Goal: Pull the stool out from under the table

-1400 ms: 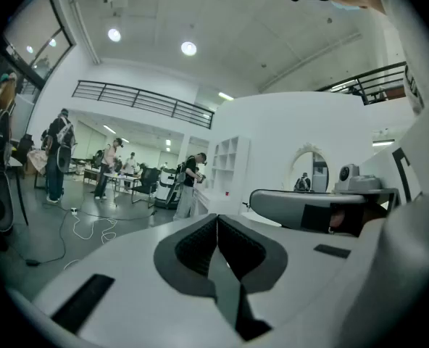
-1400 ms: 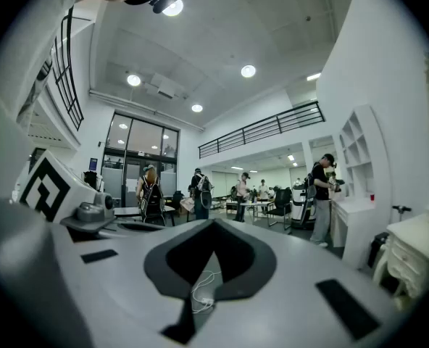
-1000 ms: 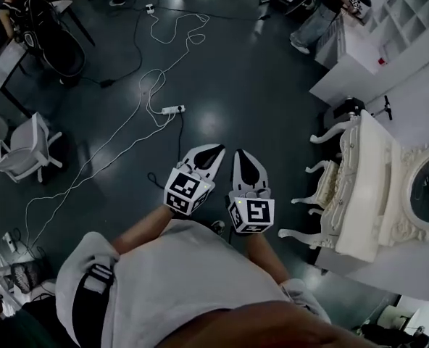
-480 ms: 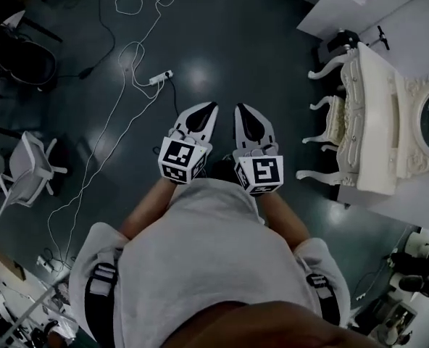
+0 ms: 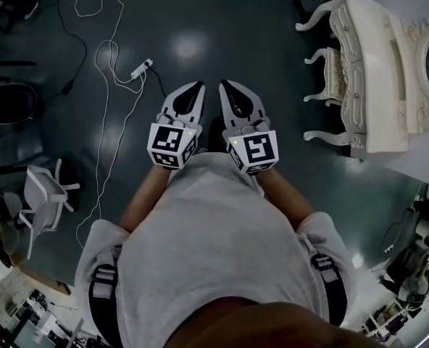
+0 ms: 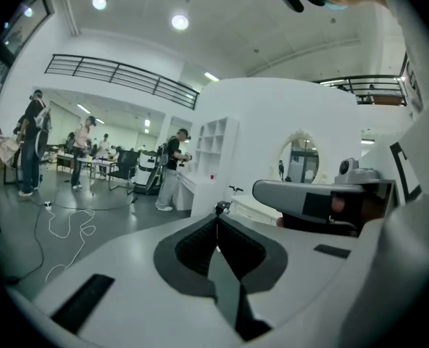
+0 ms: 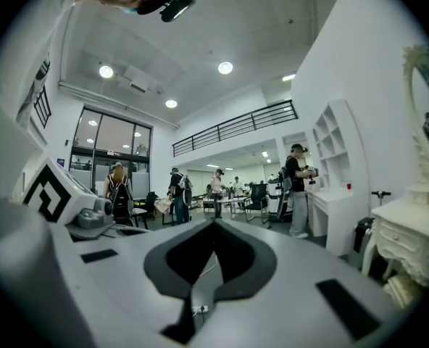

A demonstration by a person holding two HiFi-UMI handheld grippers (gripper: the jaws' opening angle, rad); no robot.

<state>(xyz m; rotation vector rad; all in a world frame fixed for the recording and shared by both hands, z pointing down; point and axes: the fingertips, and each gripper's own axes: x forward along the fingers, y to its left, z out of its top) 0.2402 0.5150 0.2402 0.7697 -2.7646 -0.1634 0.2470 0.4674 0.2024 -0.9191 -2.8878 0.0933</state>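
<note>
The cream stool (image 5: 335,75) with curled legs sits tucked under the white dressing table (image 5: 371,64) at the head view's upper right. Both grippers are held side by side in front of my body, well left of the stool, over dark floor. The left gripper (image 5: 198,86) is shut with nothing in it, and its jaws meet in the left gripper view (image 6: 216,220). The right gripper (image 5: 224,85) is also shut and empty (image 7: 213,224). At the right edge of the right gripper view stand the dressing table (image 7: 416,236) and part of the stool (image 7: 399,290).
A white power strip (image 5: 140,69) with long looping cables lies on the floor ahead to the left. A white chair (image 5: 43,198) stands at the left. Several people stand far off by desks (image 7: 177,194) and shelves (image 6: 172,167).
The head view has swung round: table and stool have slid from the right middle to the upper right corner. Both grippers have stayed shut and side by side, moving up the picture.
</note>
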